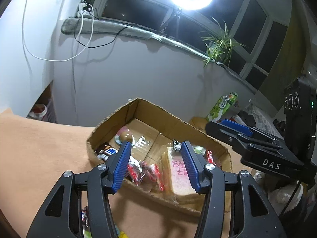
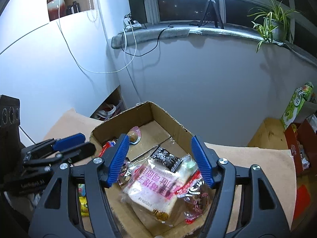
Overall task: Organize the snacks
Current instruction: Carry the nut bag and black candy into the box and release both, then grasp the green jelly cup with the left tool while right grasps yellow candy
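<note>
**Spotter:** Both tongs are yours to reset. Your right gripper (image 2: pixel 159 156) stands wide with nothing pinched; the bread pack (image 2: pixel 156 190) lies loose below its pads, inside the cardboard box (image 2: pixel 178 128) at the near wall. Your left gripper (image 1: pixel 155 163) is parted about halfway and empty too, hovering over the same box's near wall.

**Operator:** So the bread is in. How would it handle if I shift it?

**Spotter:** Light and soft, I'd judge: sliced loaf in crinkly clear film. Squeeze the middle and you'll likely crush it, and the film looks slippery. Take it by a crimped end of the wrapper, or across its narrow edge with a gentle close.

**Operator:** What else sits in the box?

**Spotter:** A red-wrapped snack (image 2: pixel 195 186) touches the bread at the box's near right corner, a dark patterned packet (image 2: pixel 165 156) lies just beyond the bread towards the box's middle, and a chocolate bar (image 1: pixel 107 152) rests against the left wall. They are thin, flexible wrappers, so pinch the sealed seams rather than the bulges.
</note>
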The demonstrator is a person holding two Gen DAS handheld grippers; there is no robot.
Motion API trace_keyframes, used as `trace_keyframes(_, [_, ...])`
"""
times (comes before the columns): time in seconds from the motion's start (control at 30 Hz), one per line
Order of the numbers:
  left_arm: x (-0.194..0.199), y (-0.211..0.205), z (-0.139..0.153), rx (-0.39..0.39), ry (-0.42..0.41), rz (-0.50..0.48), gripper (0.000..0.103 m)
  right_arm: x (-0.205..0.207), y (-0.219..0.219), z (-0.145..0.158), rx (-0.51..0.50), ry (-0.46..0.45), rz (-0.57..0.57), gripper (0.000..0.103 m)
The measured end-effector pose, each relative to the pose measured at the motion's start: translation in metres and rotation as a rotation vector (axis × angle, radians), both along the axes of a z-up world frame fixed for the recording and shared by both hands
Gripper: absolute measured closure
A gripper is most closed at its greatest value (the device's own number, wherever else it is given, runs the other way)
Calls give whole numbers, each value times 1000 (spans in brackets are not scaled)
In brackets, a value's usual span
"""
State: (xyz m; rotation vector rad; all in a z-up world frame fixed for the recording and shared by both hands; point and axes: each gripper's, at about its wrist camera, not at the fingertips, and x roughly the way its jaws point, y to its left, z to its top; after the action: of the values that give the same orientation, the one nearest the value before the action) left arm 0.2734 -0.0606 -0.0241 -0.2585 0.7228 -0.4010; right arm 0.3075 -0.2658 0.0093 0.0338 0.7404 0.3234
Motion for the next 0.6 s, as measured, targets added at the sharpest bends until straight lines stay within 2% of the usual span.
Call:
trace_keyframes(0.27, [-30, 38, 14, 0, -23, 71, 51, -43, 5, 9, -1, -9, 23, 34])
trace_keyframes(0.6, [-74, 82, 27, 39, -43, 139, 51, -105, 28, 13, 5, -13, 85, 34])
